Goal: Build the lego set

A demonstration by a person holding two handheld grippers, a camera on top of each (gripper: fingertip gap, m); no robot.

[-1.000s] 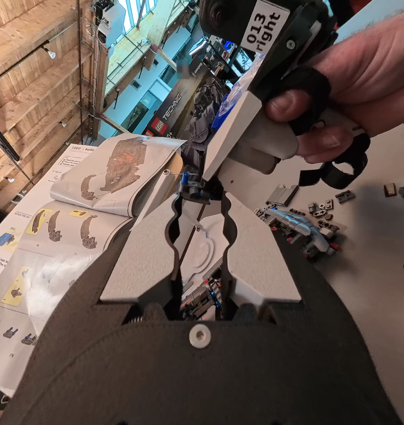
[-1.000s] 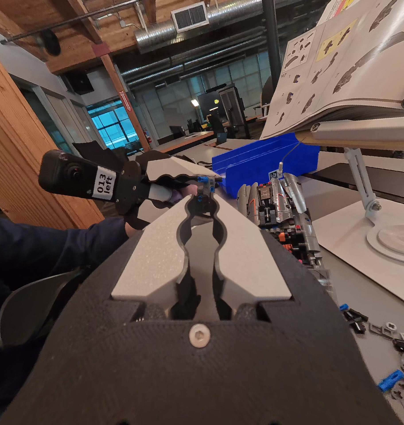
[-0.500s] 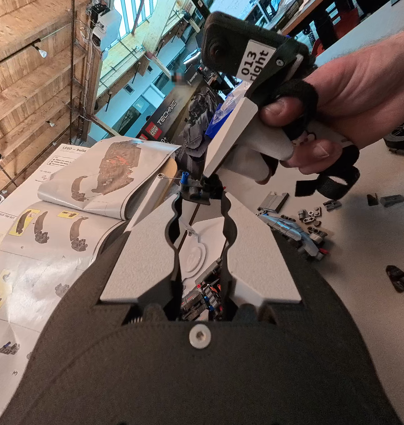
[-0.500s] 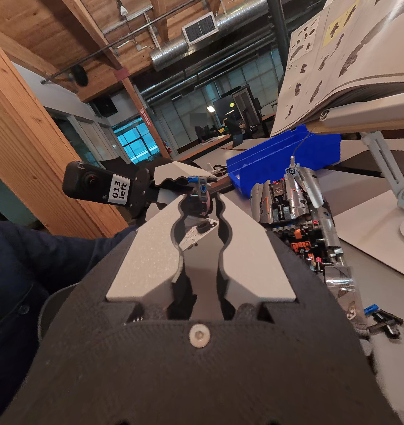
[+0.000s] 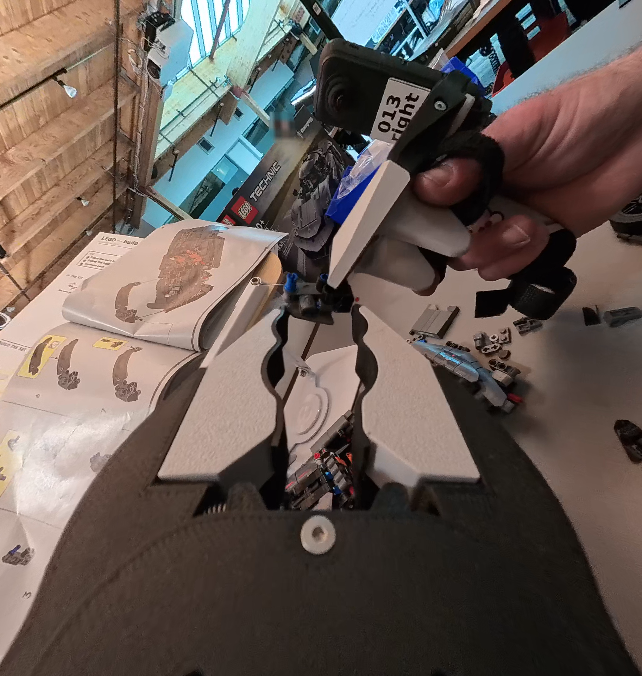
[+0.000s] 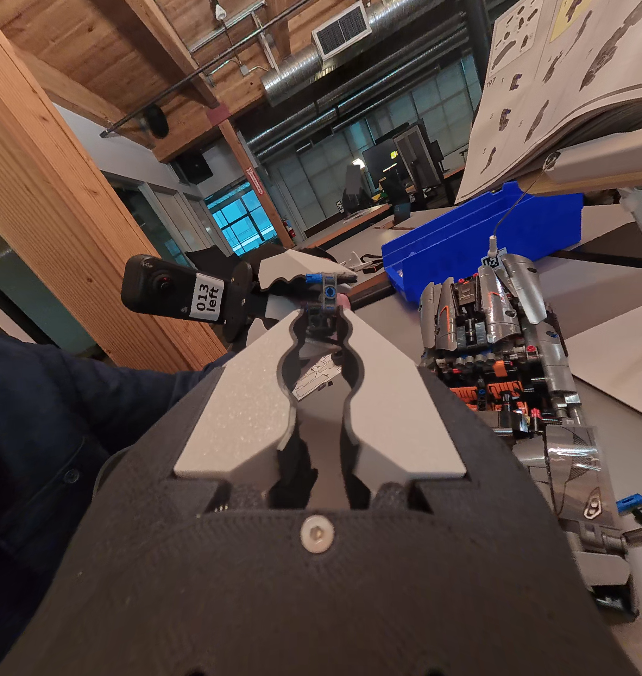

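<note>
A small dark grey lego assembly with blue pins [image 5: 306, 298] is held in the air between both grippers. My left gripper [image 5: 316, 310] is shut on it at its fingertips. My right gripper [image 5: 330, 289] comes in from the upper right, held by a hand, and meets the same piece. In the right wrist view my right gripper [image 6: 322, 311] is shut on the black lower part of the assembly [image 6: 328, 290], with the left gripper [image 6: 343, 289] just behind it. The large grey and orange lego model [image 6: 495, 329] stands on the table to the right.
An open instruction booklet [image 5: 92, 365] rests on a white stand [image 5: 312, 398] and also shows in the right wrist view [image 6: 568, 73]. A blue bin [image 6: 476, 234] sits behind the model. A grey-blue sub-assembly [image 5: 469, 369], loose small parts [image 5: 495, 336] and the set's box [image 5: 261, 197] lie on the table. Only a small space, under 4 cm, lies between the two pairs of fingers.
My right gripper's fingers spread apart half a second ago and have closed again on the assembly's lower part. The left gripper kept its hold; both rose slightly.
</note>
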